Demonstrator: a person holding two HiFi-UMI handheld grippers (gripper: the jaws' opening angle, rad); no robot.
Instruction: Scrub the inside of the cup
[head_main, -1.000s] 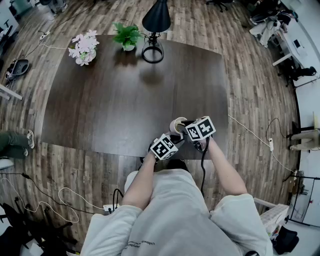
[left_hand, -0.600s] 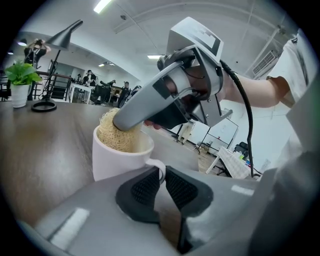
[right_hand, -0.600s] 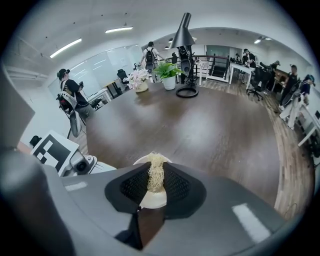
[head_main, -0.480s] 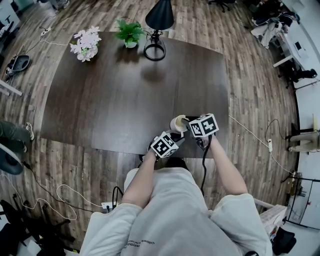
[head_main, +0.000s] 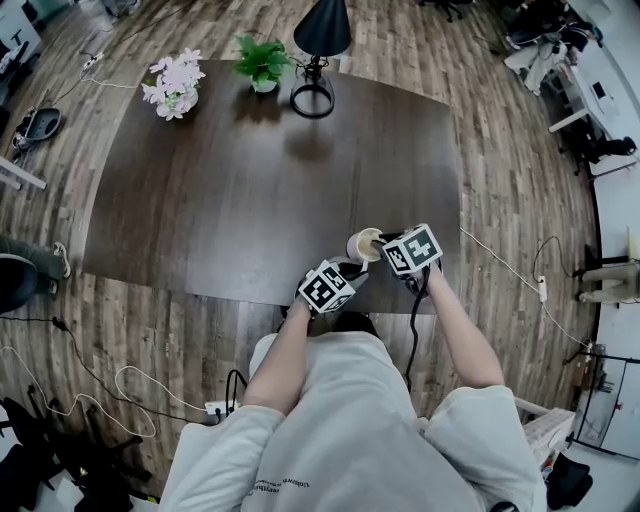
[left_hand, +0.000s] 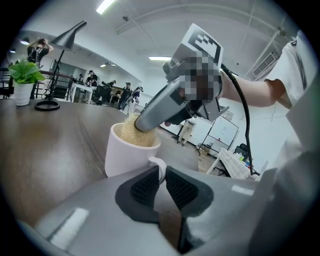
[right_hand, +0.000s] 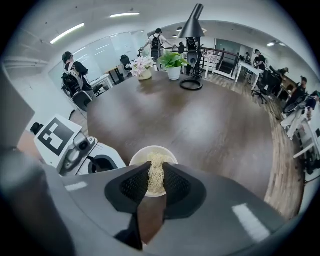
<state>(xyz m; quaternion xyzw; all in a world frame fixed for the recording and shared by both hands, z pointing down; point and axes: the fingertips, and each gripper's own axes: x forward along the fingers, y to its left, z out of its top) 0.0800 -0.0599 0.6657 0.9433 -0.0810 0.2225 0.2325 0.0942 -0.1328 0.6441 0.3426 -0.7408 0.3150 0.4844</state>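
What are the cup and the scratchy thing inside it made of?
The cup looks like glazed ceramic: smooth, pale, faintly shiny, thick-rimmed. The scrubber seems to be a loofah-like fibre pad: tan, stringy, rough strands. I can't be sure of either.

A dark wooden table (head_main: 230, 190) on plank flooring (head_main: 500, 150); along its far edge (left to right) stand a pot of pink flowers (head_main: 172, 82), a green potted plant (head_main: 261, 62) and a black desk lamp (head_main: 323, 28); a white cup (head_main: 358, 243) sits near the front edge.

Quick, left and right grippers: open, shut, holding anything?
Left gripper: shut on the cup handle.
Right gripper: shut on the scrubber, its end inside the cup.
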